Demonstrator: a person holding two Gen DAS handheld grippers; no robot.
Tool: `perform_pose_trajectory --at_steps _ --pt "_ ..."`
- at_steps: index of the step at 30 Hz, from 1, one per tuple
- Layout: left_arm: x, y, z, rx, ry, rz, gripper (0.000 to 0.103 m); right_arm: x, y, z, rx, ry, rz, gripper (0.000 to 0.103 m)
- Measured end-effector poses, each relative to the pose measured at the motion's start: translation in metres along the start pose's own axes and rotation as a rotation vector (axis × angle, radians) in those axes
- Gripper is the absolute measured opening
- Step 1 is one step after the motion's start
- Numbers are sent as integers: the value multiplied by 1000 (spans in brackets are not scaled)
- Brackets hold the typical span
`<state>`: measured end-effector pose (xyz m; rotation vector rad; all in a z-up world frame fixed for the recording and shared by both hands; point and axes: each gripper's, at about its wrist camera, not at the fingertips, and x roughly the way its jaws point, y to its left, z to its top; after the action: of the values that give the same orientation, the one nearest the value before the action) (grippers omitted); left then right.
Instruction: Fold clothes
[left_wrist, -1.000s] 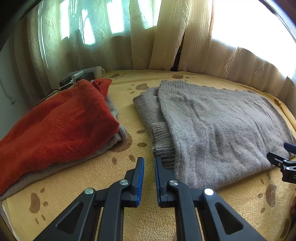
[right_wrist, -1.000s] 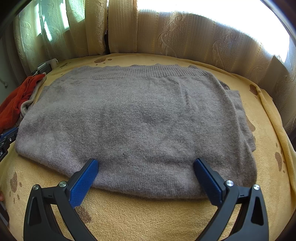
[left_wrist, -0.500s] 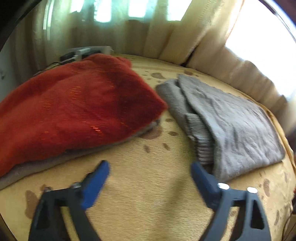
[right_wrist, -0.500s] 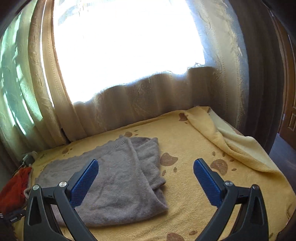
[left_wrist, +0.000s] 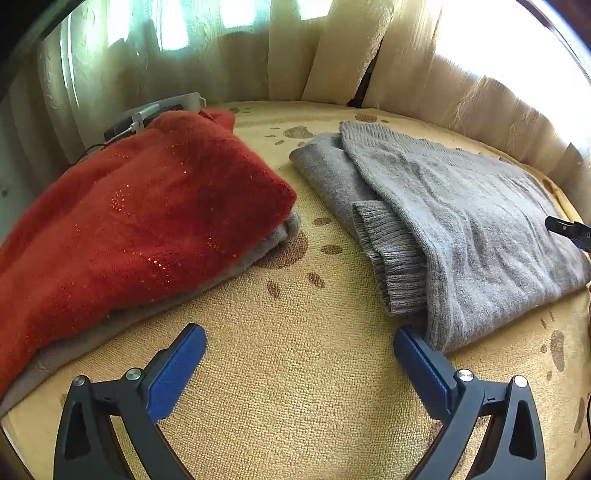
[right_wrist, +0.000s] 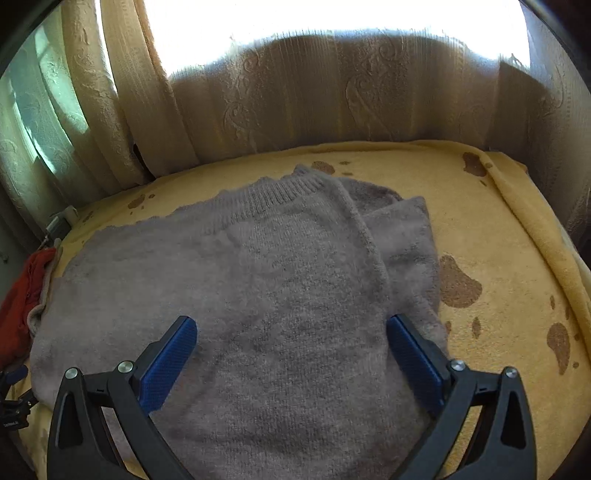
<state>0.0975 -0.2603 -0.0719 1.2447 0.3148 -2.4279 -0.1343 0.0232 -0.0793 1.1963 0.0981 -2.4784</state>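
The left gripper (left_wrist: 299, 354) has its two blue fingers spread wide apart, with only the yellow blanket (left_wrist: 295, 387) between them. Its right finger tip sits just beside the near corner of the grey sweater (left_wrist: 461, 221), and I cannot tell if it touches the wool. The right gripper (right_wrist: 291, 350) is spread wide too, low over the same grey sweater, holding nothing.

The grey sweater lies folded in the middle of the yellow blanket, which has brown paw prints on it. A ribbed cuff (left_wrist: 391, 258) sticks out from under the fold on its left side. To the left lies the red sweater (left_wrist: 147, 221), folded, with little shiny dots on it. It rests on top of another grey cloth (left_wrist: 266, 243) of which only the edge shows.

At the right edge of the left camera's view, a black piece of the other gripper peeks in with one white letter that looks like a "D"; the rest is cut off. In the right camera's view, a black part at the bottom left has tiny white writing, too small to read.

Behind the red sweater sits a white and dark box (left_wrist: 159, 112) with a cable, mostly hidden. Cream curtains (right_wrist: 332, 99) hang behind, and the window is too bright to see through.
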Motion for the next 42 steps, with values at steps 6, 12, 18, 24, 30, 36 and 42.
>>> perform_pose_trajectory --at_steps 6,12,18,24,30,36,42 --pt "-3 -6 -5 1 -1 5 103 10 5 -7 -94 40 -54 103" --pt "-4 -4 -6 1 -2 4 103 4 2 -9 -93 40 -50 103" --pt "-3 -4 -5 1 -1 3 103 3 3 -9 -91 39 -47 103" --pt "-4 -4 -4 1 -1 3 103 2 3 -10 -90 39 -46 103" --pt "-3 -2 -3 1 -1 2 103 2 2 -10 -90 39 -46 103" --pt "-3 -2 -3 1 -1 2 103 1 1 -10 -85 38 -38 103" --pt "-3 -2 -3 1 -1 2 103 0 0 -10 -85 37 -36 103"
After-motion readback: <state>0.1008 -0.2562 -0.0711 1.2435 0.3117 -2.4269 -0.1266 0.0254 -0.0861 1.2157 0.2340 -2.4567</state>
